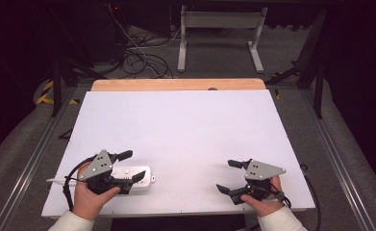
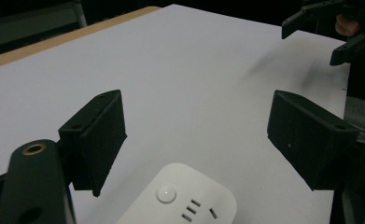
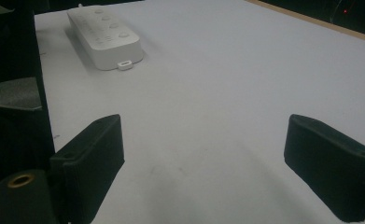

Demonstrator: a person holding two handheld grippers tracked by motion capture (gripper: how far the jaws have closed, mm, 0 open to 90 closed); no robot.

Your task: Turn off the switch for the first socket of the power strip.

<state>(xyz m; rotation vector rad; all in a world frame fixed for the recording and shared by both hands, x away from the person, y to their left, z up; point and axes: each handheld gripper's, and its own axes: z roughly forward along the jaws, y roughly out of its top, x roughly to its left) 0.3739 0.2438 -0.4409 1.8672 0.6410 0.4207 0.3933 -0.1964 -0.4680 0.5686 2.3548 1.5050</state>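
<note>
Near the front left corner of the white table lies a white power strip, long side running along the table's near edge, and everything else arranges itself around it. Directly over the strip's left half the person's left hand holds the left gripper, its jaws spread wide, one on the far side of the strip and one on the near side, neither visibly touching it. From the left gripper view the strip's rounded end sits low between those two black jaws, showing a round button and a set of socket slots. A pale cable leaves the strip's left end toward the table edge. Well to the right of the strip, also close to the table's near edge, the right hand holds the right gripper, jaws likewise wide apart with only bare tabletop between them. In the right gripper view the strip lies far off at upper left, a small tab at its near end. Beyond the strip, at the table's far edge, a strip of bare wood shows.
</note>
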